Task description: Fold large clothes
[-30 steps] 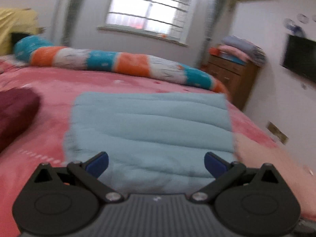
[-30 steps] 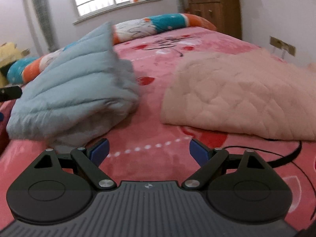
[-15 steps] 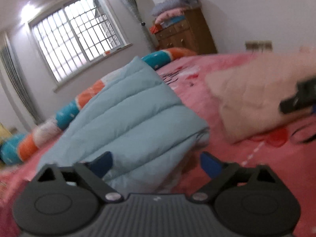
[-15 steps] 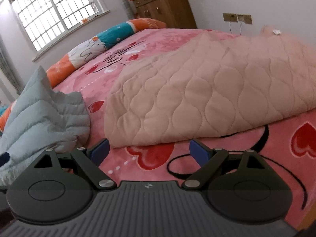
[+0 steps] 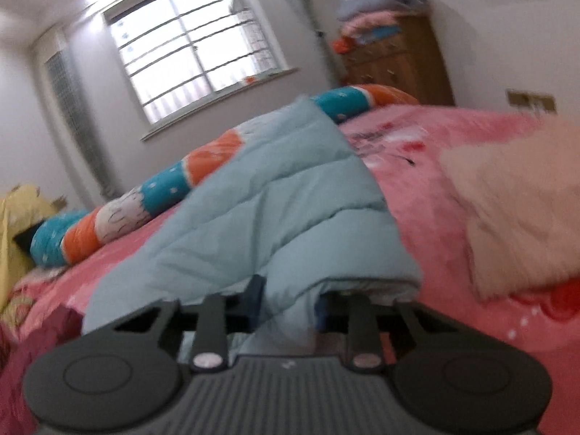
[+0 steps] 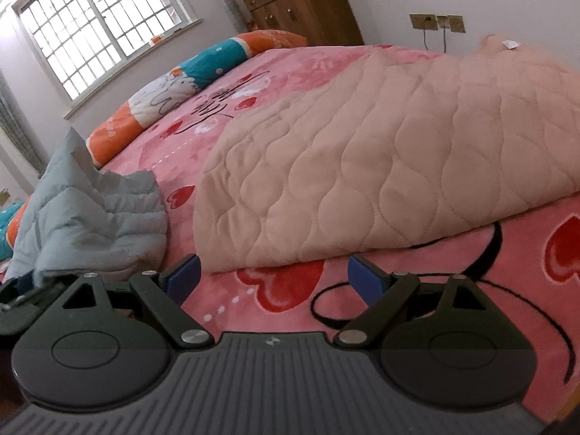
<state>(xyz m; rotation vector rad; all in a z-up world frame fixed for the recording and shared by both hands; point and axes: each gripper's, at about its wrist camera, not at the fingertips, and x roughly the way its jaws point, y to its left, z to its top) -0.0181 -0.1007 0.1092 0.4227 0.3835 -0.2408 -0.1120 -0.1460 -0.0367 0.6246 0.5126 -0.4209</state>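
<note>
- Closing in: the left gripper has its jaws narrowing on the near edge of the light blue quilted garment, a fold of fabric bunched between the 2 fingers and the pads pressing into it.
- The right gripper hangs with its jaws spread wide, nothing between them, only pink bed cover showing in the gap.
- Just ahead of the right gripper lies the near edge of the peach quilted blanket, close to the fingertips but not touching them.
- The blue garment sits heaped on the bed, 1 corner peaking upward, to the left of the peach blanket with a strip of pink cover between the 2.
- In the right wrist view the left gripper's dark body shows at the far left, under the blue garment's edge.
- Behind the garment, a long striped bolster in teal, orange and white runs along the bed's far side.
- Further back: a barred window and a wooden cabinet with folded cloth on top.
- The left wrist view is blurred.
</note>
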